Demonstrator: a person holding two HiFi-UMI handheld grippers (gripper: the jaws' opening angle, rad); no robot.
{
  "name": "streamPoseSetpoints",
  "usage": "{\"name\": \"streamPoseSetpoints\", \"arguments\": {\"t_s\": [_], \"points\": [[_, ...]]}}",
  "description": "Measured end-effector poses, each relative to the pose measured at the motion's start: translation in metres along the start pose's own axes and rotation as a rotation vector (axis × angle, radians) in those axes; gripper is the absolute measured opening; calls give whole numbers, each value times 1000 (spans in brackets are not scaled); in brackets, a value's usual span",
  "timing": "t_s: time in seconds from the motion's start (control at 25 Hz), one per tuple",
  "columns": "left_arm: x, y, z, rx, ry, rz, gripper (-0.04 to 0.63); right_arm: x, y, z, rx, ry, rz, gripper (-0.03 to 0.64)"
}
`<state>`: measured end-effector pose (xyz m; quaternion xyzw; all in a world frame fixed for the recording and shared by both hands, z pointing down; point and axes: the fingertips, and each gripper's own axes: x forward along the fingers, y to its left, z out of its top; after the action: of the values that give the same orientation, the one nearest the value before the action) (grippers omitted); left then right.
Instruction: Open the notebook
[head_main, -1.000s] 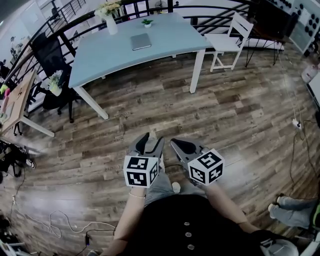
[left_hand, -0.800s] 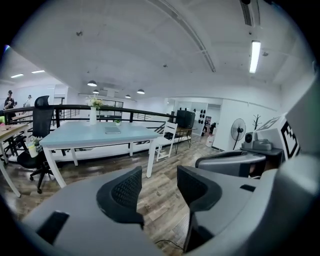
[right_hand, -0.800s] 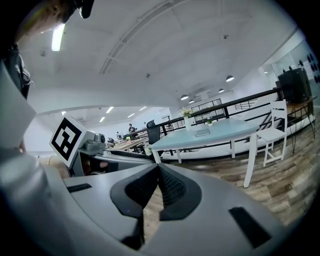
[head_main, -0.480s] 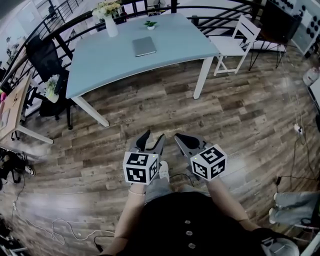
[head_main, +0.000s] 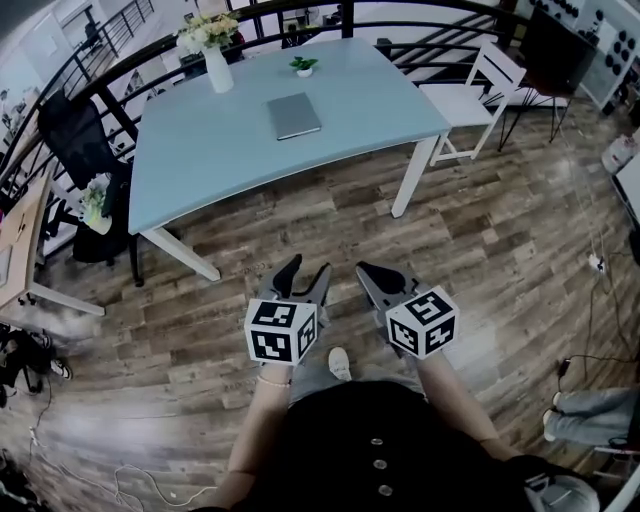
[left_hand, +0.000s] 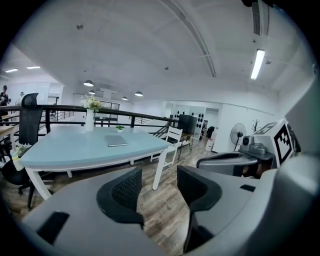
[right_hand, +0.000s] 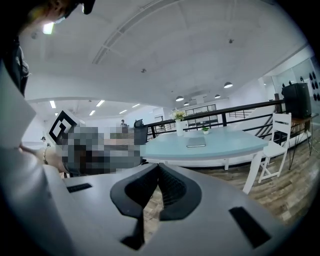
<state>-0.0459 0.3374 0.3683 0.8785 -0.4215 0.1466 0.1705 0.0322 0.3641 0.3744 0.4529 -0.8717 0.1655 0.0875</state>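
The notebook (head_main: 294, 115), a closed grey slab, lies flat on the pale blue table (head_main: 200, 160) in the upper middle of the head view. It sits lower in the frame and looks a little bigger than it did a second ago, when it was close to the top edge. The whole table has slid down the frame with it, so the person appears to be walking toward it; a shoe (head_main: 340, 363) shows just below the grippers. Nothing about the notebook itself has changed: cover down, untouched, well apart from both tools. Behind it, toward the top of the frame, stand a small potted plant (head_main: 304, 65) and a white vase of flowers (head_main: 215, 62), both clear of it, and a white chair (head_main: 478, 80) sits off the table's right end. In the lower middle of the frame, over the wood floor (head_main: 500, 230), the left gripper (head_main: 308, 270) is held with its jaws spread and nothing between them. The right gripper (head_main: 368, 272) has its jaws pressed tip to tip on nothing. Both gripper views look across at the table with the notebook (left_hand: 116, 143) small in the distance. I judge this to be only the approach, with the opening not yet begun and more ground to cover before either tool can reach the cover's edge.
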Motion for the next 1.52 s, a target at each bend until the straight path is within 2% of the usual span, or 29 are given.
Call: {"name": "streamPoseSetpoints", "arguments": {"t_s": [0.28, 0.76, 1.0, 1.36, 1.52], "points": [[19, 28, 6, -23, 14, -12, 219, 30, -14, 7, 21, 16, -22, 5], [44, 48, 5, -52, 37, -20, 219, 56, -32, 8, 26, 36, -20, 5], [72, 65, 13, -58, 48, 2, 219, 79, -61, 21, 82, 14, 21, 5], [135, 118, 47, -59, 57, 71, 219, 151, -115, 49, 63, 33, 89, 5], [168, 144, 74, -69, 33, 114, 219, 181, -147, 69, 43, 42, 123, 5]]}}
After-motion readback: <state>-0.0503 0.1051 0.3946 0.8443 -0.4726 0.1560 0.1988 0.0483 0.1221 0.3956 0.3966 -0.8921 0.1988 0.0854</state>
